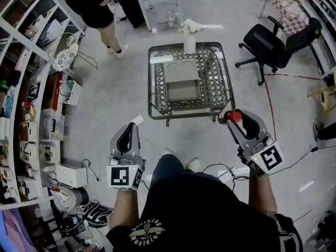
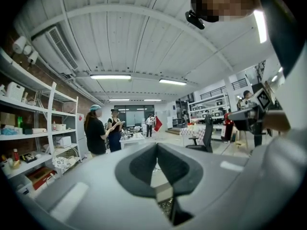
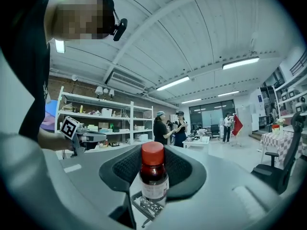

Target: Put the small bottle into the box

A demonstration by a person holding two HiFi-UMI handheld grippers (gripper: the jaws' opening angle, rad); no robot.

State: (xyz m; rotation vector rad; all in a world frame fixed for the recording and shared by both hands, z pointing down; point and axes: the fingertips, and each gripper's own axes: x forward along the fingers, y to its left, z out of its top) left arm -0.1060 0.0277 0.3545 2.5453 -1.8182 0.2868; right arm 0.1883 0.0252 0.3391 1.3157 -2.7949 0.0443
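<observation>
Between the jaws of my right gripper stands the small bottle, upright with its red cap on top, the pads clamped on its dark body from either side. Ahead of those jaws and off toward my left ones, the grey box lies on the mesh-topped counter, well apart from the bottle, with a vase of white flowers beyond it at the far edge. My left gripper has its jaws pressed together with nothing between them, short of the counter.
</observation>
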